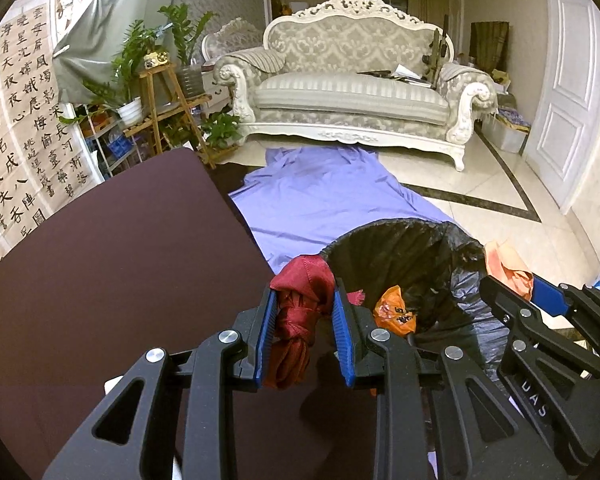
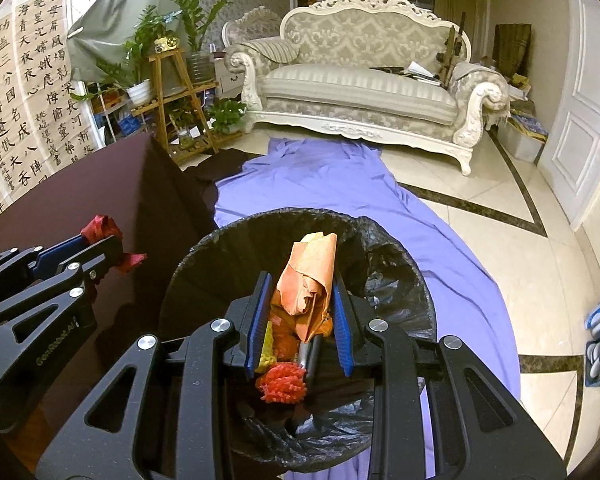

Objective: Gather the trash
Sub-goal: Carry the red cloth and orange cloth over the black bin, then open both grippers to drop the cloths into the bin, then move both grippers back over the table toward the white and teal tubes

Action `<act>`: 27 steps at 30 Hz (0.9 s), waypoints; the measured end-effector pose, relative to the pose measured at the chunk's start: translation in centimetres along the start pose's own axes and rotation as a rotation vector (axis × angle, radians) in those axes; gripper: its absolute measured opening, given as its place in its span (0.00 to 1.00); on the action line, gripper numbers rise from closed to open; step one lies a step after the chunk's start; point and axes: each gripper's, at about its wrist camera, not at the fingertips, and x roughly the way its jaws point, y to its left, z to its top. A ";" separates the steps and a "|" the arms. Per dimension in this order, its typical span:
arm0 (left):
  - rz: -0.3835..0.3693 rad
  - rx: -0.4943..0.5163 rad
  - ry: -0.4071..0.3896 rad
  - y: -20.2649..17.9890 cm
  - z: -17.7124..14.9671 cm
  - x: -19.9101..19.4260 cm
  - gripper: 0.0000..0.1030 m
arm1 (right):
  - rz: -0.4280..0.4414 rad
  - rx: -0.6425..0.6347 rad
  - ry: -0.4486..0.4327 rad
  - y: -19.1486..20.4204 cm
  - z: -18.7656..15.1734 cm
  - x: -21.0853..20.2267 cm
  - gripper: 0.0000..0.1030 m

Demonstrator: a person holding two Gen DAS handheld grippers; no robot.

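Now two tools (image 1: pixel 304 320) (image 2: pixel 300 320), one wad each; one bin (image 2: pixel 396 240).

We look across a cream tiled floor (image 1: pixel 480 184) with a dark inlaid border to an ornate white sofa (image 1: pixel 352 96) at the far wall. A violet sheet (image 2: pixel 340 184) lies spread before it. Left, potted plants crowd a wooden stand (image 1: pixel 168 104) beside calligraphy scrolls (image 1: pixel 16 128); right, a white panelled door (image 1: pixel 568 100)

Left gripper (image 1: pixel 304 332) and right gripper (image 2: pixel 300 320): black angular linkage arms with triangular cutouts, silver round pivot screws, ribbed blue pads (image 1: pixel 342 340). White lettering on the body at 3 o'clock, left view.
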 end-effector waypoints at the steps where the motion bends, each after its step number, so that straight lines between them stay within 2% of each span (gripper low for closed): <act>1: -0.001 0.002 0.003 -0.2 0.1 0.2 0.27 | 0.000 0.001 0.002 0.0 0.0 0.1 0.28; 11: -0.008 0.030 0.019 -0.7 0.8 1.2 0.27 | -0.006 0.016 0.011 -0.7 0.3 0.8 0.29; 13: -0.006 0.037 0.024 -0.9 0.8 1.4 0.36 | -0.008 0.018 0.009 -0.9 0.3 0.8 0.31; 15: -0.004 0.036 0.023 -0.8 0.7 1.4 0.42 | -0.011 0.020 0.004 -1.1 0.3 0.9 0.37; 19: 0.002 0.029 0.021 -0.7 0.7 1.4 0.55 | -0.019 0.022 0.003 -1.4 0.3 0.9 0.38; 27: 0.012 0.007 0.018 0.0 0.8 0.9 0.63 | -0.036 0.037 -0.002 -1.7 0.2 0.5 0.38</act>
